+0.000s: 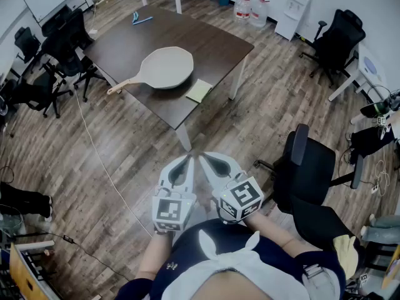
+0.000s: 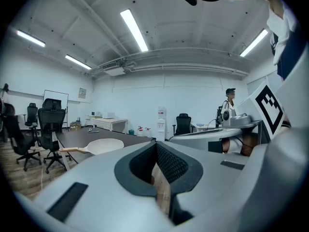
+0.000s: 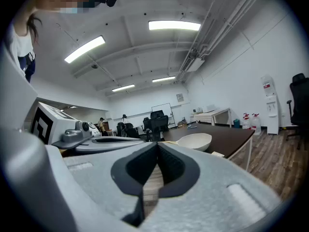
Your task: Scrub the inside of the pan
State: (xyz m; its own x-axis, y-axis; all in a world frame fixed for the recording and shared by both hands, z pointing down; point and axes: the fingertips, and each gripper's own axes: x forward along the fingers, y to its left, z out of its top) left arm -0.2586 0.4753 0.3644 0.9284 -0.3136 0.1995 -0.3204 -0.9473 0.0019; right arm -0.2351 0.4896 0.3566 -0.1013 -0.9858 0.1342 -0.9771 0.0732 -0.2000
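Observation:
A cream pan with a wooden handle lies on the dark brown table, and a yellow sponge rests beside it near the table's front corner. Both grippers hang side by side close to the person's body, well short of the table. My left gripper is shut with nothing in it. My right gripper is shut and empty too. The pan shows far off in the left gripper view, and the pan also shows in the right gripper view, beyond the closed jaws.
A black office chair stands just right of the person. More chairs crowd the table's left side. A white cable runs over the wood floor. A blue object lies at the table's far edge. Water bottles stand at the back.

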